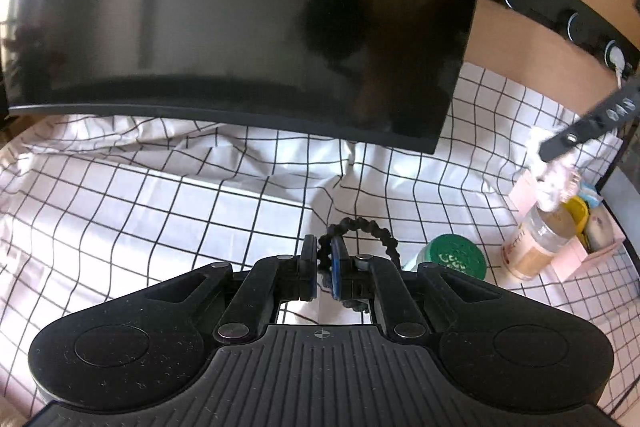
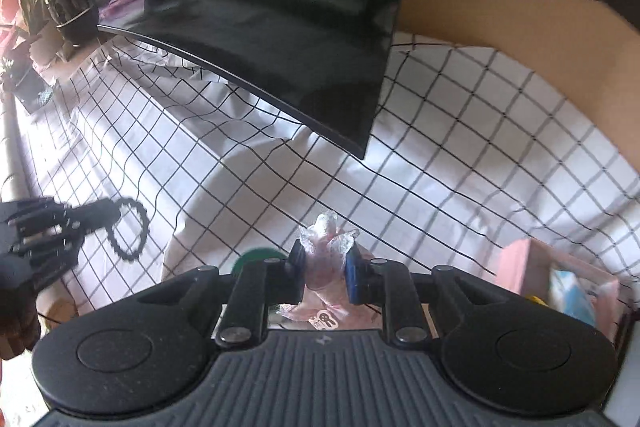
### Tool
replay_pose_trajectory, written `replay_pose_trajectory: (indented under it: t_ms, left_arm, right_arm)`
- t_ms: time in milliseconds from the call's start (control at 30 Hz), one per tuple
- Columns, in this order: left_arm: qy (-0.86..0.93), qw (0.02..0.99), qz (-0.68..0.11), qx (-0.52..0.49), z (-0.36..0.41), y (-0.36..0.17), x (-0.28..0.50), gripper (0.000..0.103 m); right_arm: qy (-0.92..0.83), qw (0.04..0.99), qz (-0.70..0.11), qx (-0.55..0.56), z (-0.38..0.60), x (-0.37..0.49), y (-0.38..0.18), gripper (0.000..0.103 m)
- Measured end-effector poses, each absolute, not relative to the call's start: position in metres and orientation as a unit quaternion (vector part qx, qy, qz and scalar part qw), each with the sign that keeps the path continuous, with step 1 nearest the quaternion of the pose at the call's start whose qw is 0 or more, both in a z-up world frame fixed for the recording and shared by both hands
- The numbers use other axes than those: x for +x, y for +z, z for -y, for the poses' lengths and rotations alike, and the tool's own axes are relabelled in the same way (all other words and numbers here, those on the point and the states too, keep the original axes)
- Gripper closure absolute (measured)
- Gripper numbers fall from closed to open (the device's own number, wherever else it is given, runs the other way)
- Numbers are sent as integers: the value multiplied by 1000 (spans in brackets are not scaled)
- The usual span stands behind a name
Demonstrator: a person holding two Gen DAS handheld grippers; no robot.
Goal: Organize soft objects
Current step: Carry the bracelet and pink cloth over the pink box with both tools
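Observation:
My left gripper is shut on a black scrunchie, a wavy ring that loops out to the right of the fingers above the checked cloth. It also shows in the right wrist view, hanging from the left gripper. My right gripper is shut on a pale pink lace-trimmed fabric piece. In the left wrist view that fabric hangs from the right gripper's fingers just above the pink box.
A large black monitor stands at the back on the checked tablecloth. A green-lidded jar and a clear jar stand beside the pink box, which holds yellow and blue items. A power strip runs along the wall.

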State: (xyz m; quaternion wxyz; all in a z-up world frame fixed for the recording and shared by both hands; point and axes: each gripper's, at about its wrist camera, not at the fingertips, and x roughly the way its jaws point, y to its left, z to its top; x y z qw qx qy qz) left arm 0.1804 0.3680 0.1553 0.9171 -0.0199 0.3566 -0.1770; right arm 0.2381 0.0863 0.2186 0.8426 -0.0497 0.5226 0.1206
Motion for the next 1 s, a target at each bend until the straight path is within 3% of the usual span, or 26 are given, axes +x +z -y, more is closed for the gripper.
replay_pose_trajectory:
  t_ms: [333,1000]
  left_arm:
    - [-165,922,-346,-55,-319,182,160,94]
    - [-316,875,-366,8,-63,187,135,94]
  right_arm:
    - [131,862,-489,-13,-16,180,233,84]
    - [41,917,-381,108,177,94,236,84]
